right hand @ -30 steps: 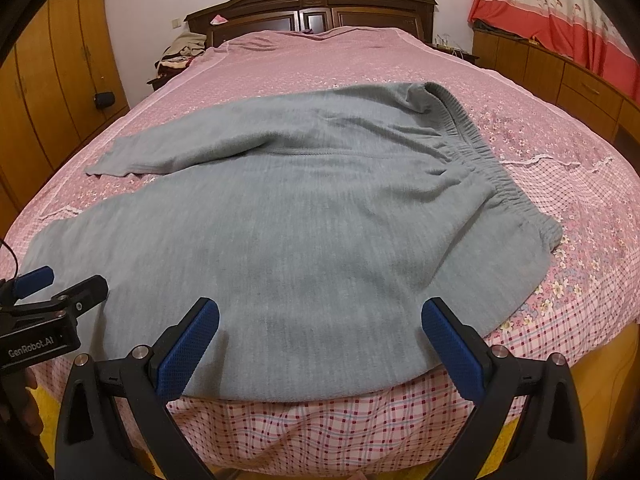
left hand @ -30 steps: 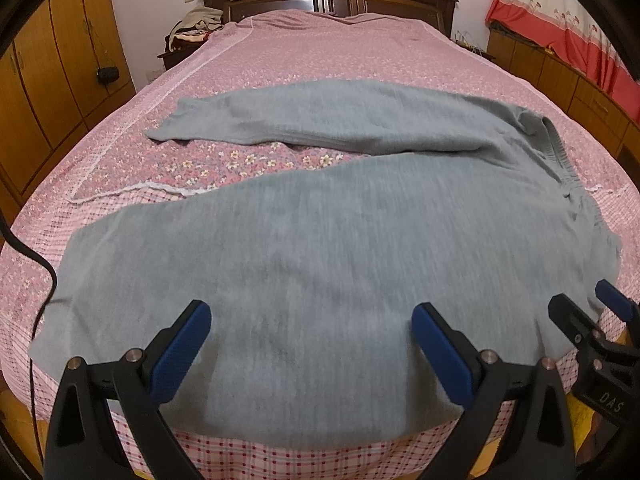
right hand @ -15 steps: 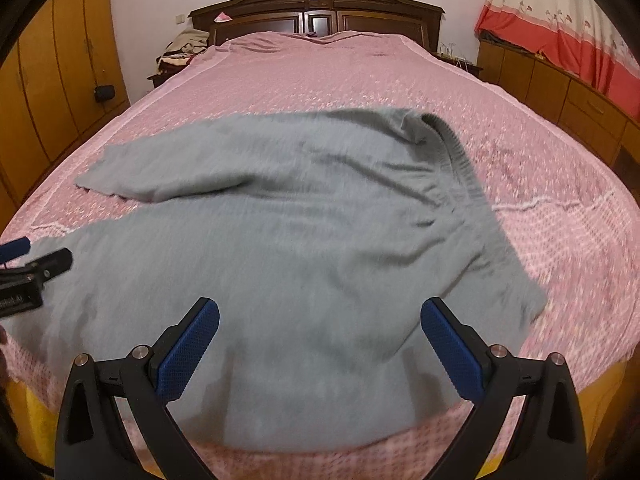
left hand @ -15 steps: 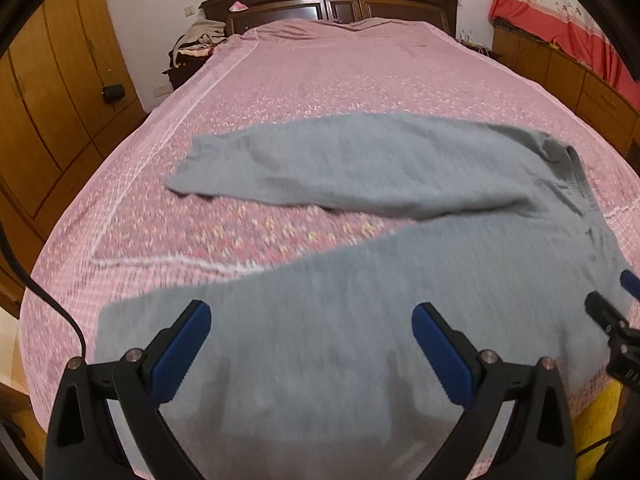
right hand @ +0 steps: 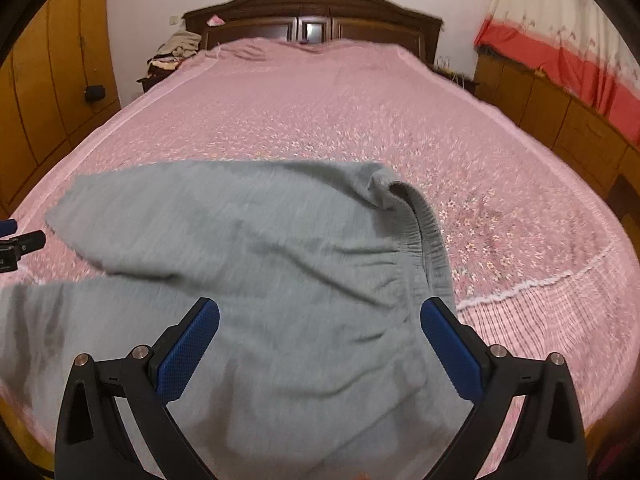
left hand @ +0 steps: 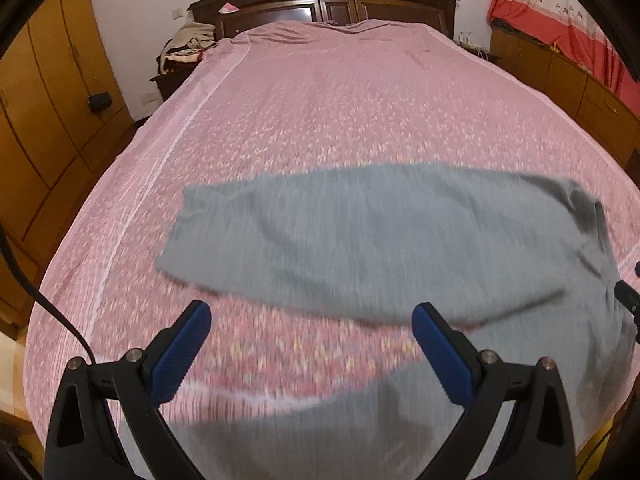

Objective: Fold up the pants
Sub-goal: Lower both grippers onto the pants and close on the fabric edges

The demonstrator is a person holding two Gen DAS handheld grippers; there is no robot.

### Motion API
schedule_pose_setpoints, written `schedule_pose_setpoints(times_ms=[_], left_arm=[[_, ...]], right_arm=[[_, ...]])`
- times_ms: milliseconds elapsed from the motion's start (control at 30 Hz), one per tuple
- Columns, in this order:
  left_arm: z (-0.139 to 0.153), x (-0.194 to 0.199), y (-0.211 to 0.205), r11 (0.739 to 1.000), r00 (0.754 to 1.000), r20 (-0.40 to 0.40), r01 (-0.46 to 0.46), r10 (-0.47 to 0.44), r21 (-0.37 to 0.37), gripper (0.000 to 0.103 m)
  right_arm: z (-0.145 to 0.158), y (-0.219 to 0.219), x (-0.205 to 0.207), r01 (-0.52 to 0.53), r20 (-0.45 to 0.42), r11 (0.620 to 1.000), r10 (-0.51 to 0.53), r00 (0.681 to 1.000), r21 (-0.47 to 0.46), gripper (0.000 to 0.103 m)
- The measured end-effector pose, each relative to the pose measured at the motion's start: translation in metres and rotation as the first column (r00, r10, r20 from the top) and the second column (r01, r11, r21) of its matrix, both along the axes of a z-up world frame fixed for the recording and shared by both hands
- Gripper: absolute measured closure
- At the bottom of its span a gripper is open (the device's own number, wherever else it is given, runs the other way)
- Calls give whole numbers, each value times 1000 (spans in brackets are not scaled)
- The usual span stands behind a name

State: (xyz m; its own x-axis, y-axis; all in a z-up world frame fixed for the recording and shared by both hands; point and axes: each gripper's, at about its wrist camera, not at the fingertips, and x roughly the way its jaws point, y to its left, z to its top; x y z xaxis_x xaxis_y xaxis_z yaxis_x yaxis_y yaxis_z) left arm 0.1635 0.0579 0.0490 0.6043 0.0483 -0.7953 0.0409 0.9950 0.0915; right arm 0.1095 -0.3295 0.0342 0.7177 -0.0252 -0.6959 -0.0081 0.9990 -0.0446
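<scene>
Left wrist view: left tongs [left hand: 310, 332] gape wide, empty, like the right tongs [right hand: 320, 326]; grey pants [right hand: 280, 280] lie unfolded on the bed [right hand: 320, 120]. Next, probably pinch the near leg.

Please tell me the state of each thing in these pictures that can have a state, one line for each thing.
Grey knit pants with an elastic waistband: unfolded, lying flat on the bed, the two legs spread apart.
Pink floral bedspread: spread over the bed, mostly smooth.
Left hand-held gripper: open, holding nothing, above the near leg.
Right hand-held gripper: open, holding nothing, above the seat area by the waistband.
</scene>
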Motion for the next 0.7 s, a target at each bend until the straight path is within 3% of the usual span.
schedule_pose_setpoints(times_ms=[333,567,700], left_arm=[[-3,75,13,998,999,-22,47,-48,-36,1],[-26,120,16,995,994,-56,97,-97,11,1],[-46,152,27,998,990,-124,66,-65,-1,1]], right_arm=[[3,-31,50,52,-38,999,-52,998,-16,0],[4,-35,85,55,-42,996,-58,997,-67,0],[3,-35,106,49,-40,995,-53,998,-86,0]])
